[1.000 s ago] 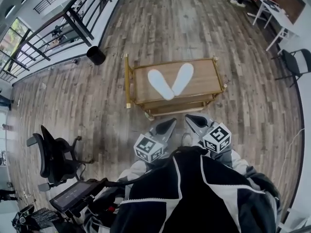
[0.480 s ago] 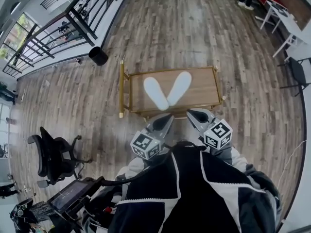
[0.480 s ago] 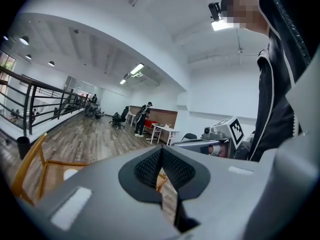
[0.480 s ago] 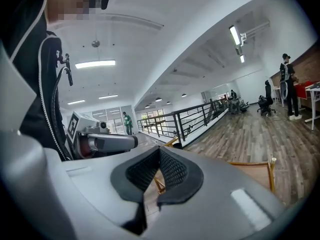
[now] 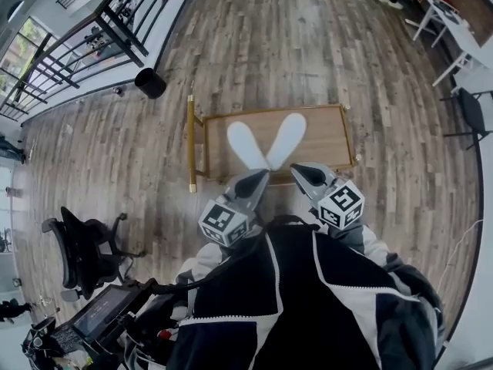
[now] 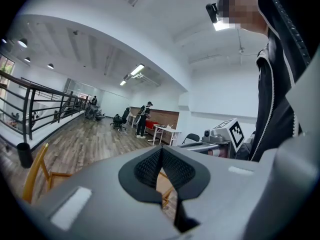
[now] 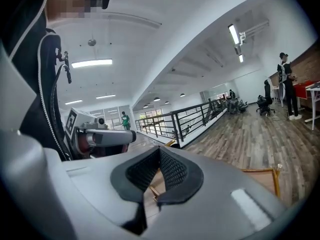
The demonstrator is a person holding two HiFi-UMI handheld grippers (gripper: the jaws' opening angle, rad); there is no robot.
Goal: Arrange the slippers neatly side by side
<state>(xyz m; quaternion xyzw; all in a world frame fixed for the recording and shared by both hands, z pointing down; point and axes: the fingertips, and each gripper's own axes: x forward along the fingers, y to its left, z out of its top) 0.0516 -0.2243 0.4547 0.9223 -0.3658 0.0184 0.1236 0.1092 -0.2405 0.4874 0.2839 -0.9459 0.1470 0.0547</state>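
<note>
Two white slippers lie on a wooden trolley table (image 5: 327, 133) with a gold frame. The left slipper (image 5: 243, 143) and the right slipper (image 5: 286, 137) form a V, heels meeting at the table's near edge, toes spread apart. My left gripper (image 5: 255, 180) hangs just short of the heels, shut and empty. My right gripper (image 5: 301, 173) hovers over the near edge to the right of the heels, also shut and empty. In the left gripper view the pads (image 6: 161, 156) meet with nothing between them; the right gripper view shows the same (image 7: 159, 160). The slippers are hidden in both gripper views.
A black bin (image 5: 150, 83) stands on the wood floor beyond the table's left corner. An office chair (image 5: 86, 249) sits at my left. A black railing (image 5: 100, 33) runs along the far left; a white desk (image 5: 451, 29) and chair (image 5: 477, 106) stand far right.
The table has come closer: both grippers, a gap away from it before, now reach its near edge by the slipper heels. Both have stayed shut.
</note>
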